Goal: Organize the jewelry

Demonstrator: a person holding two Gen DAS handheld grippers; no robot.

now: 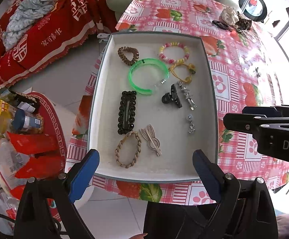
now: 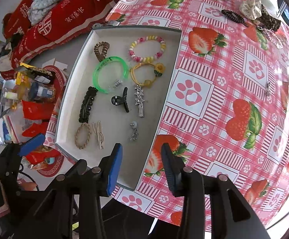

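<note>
Bright daylight; window glare washes the tabletop (image 2: 244, 63) along its far right edge. Strong fisheye curvature, dark corners, focus sharp.

The table (image 2: 214, 91) wears a pink strawberry cloth. On it lie a white tray (image 2: 68, 107), scrunchies (image 2: 250, 8), a dark clip (image 2: 233, 16) and a small earring (image 2: 268, 88).

The left claw (image 1: 146, 171) hangs with its blue-padded fingers (image 1: 84, 176) spread wide, nothing between them. The right claw (image 2: 142, 167) is likewise parted, its blue pad (image 2: 114, 171) and dark ribbed finger standing apart and gripping nothing. In the left wrist view the right claw (image 1: 264, 123) reaches in from the right side, level and side-on.
</note>
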